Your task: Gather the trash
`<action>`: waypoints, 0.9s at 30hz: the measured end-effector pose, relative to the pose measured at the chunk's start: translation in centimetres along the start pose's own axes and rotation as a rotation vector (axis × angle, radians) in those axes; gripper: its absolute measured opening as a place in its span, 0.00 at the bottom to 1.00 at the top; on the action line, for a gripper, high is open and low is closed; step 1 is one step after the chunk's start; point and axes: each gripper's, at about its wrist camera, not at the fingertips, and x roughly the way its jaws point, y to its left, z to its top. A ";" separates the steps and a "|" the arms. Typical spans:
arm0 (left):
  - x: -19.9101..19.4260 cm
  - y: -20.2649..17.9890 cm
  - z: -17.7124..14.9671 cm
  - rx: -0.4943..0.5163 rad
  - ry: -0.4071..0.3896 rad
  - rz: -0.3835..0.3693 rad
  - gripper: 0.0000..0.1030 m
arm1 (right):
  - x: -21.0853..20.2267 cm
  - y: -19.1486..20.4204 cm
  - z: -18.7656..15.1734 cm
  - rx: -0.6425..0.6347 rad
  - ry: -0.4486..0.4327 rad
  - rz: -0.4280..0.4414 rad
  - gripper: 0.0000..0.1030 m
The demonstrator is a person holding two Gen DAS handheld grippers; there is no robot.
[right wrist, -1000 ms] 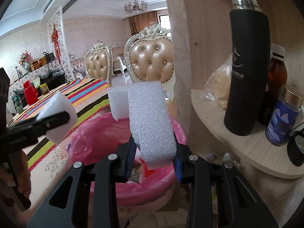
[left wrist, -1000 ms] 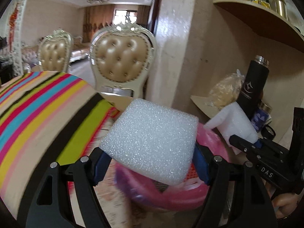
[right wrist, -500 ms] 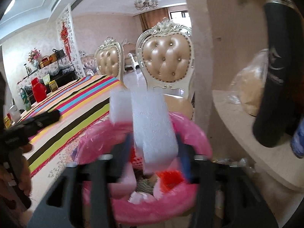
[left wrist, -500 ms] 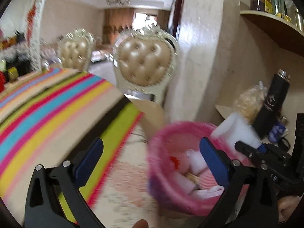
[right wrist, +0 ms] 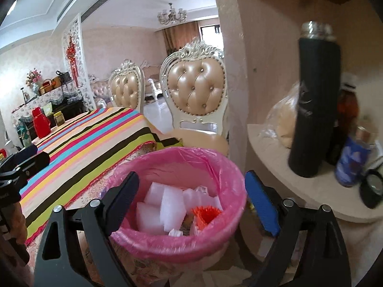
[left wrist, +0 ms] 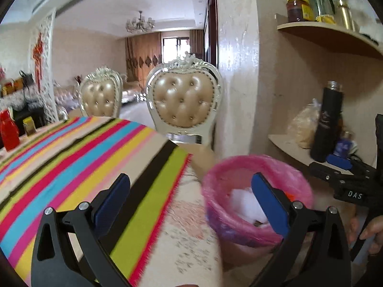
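Right wrist view: right gripper (right wrist: 191, 198) hovered just above the bin (right wrist: 227, 165), jaws spread wide and empty, one blue pad at 9 o'clock of the bin mouth, the other at 3 o'clock. Bin lined with a pink bag (right wrist: 167, 162). Inside lay several white foam blocks (right wrist: 165, 205), stacked loosely toward the 9 o'clock side, with a small orange scrap (right wrist: 207, 214) at their 3 o'clock. Bin stood just beside the counter (right wrist: 79, 141), which carried a striped cloth. Left gripper (right wrist: 21, 165) showed at the frame's 9 o'clock edge, over the cloth. A curved shelf (right wrist: 275, 157) at 3 o'clock held a black flask (right wrist: 313, 100), a clear bag of something pale, and a blue tin (right wrist: 350, 160). Two padded chairs (right wrist: 196, 91) stood behind the counter at 12 o'clock.

Left wrist view: left gripper (left wrist: 189, 203) also had its jaws apart, nothing between them, over the counter's edge. Bin (left wrist: 215, 179) blurred, at 4 o'clock of the frame centre, white foam visible inside. Right gripper (left wrist: 340, 169) at 3 o'clock, beyond the bin.
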 end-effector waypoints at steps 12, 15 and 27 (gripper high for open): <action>-4.0 -0.3 -3.3 0.008 0.056 -0.051 0.95 | -6.0 3.5 -3.0 -0.034 0.036 -0.053 0.82; -4.8 0.2 -3.9 -0.032 0.054 -0.091 0.95 | -7.4 4.1 -3.6 -0.050 0.043 -0.065 0.82; -5.3 -1.2 -5.2 0.011 0.068 -0.119 0.95 | -8.5 4.5 -3.7 -0.066 0.039 -0.083 0.82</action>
